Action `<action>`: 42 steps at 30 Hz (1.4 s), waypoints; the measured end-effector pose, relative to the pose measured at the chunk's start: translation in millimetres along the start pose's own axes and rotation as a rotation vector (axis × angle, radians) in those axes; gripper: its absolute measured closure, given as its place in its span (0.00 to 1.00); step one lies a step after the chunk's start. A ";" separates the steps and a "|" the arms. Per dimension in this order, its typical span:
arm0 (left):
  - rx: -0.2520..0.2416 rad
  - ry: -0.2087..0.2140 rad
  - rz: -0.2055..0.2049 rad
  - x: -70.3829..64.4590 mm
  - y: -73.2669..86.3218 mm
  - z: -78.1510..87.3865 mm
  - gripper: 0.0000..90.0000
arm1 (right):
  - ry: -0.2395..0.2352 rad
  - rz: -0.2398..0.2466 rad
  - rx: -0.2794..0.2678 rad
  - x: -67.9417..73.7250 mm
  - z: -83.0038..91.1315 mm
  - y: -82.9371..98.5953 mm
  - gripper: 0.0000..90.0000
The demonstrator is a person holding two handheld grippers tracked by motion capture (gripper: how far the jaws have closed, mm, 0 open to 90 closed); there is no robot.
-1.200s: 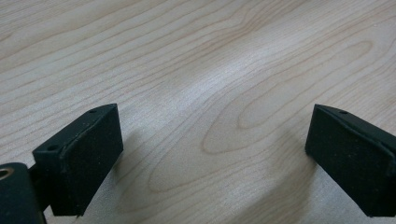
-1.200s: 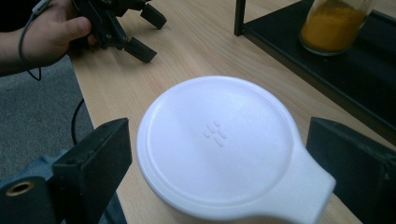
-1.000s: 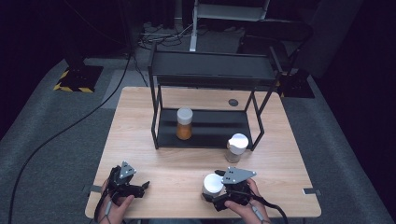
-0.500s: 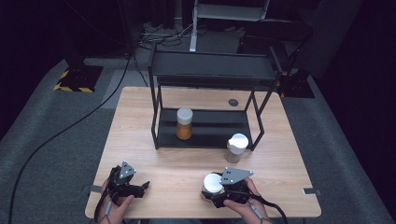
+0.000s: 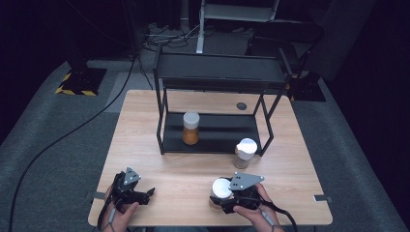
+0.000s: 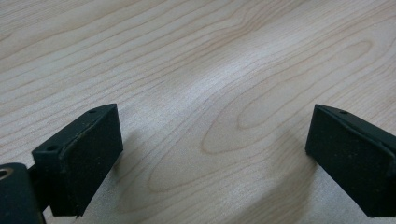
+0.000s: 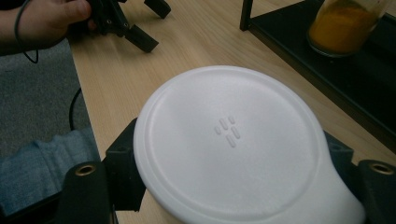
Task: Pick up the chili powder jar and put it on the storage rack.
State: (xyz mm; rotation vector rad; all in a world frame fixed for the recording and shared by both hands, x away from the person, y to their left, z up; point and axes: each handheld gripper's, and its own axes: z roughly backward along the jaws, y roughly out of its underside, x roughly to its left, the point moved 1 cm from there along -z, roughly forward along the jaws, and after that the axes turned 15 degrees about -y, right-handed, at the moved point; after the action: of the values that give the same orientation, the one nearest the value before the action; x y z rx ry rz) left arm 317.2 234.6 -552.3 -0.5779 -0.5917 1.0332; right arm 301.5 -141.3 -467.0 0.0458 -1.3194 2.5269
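A white-lidded jar (image 5: pixel 221 189) stands near the table's front edge, and my right gripper (image 5: pixel 223 199) is shut on it. In the right gripper view its white lid (image 7: pixel 229 140) sits between the two black jaws. My left gripper (image 5: pixel 145 194) rests at the front left, open, with bare wood between its pads (image 6: pixel 79 154). It also appears in the right gripper view as the left gripper (image 7: pixel 135 28), held by a hand. An orange-filled jar (image 5: pixel 191 128) stands on the lower shelf of the black rack (image 5: pixel 217 72). Another white-lidded jar (image 5: pixel 245 152) stands on the table by the rack's front right leg.
The wooden table (image 5: pixel 145 116) has a small dark round mark (image 5: pixel 241 106) behind the rack. The rack's top shelf is bare. Grey floor and cables surround the table. In the right gripper view the orange jar (image 7: pixel 343 25) and the rack shelf (image 7: pixel 299 42) lie ahead to the right.
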 end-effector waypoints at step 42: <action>0.003 -0.010 0.009 0.0 -0.6 -0.8 0.03 | 0.054 0.018 0.004 -36.7 36.4 -72.3 0.34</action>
State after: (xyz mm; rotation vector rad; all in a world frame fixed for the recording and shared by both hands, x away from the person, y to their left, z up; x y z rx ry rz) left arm 318.1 234.2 -552.5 -0.5734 -0.5971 1.0461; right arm 352.2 -140.5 -394.0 -0.0331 -1.3002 2.5271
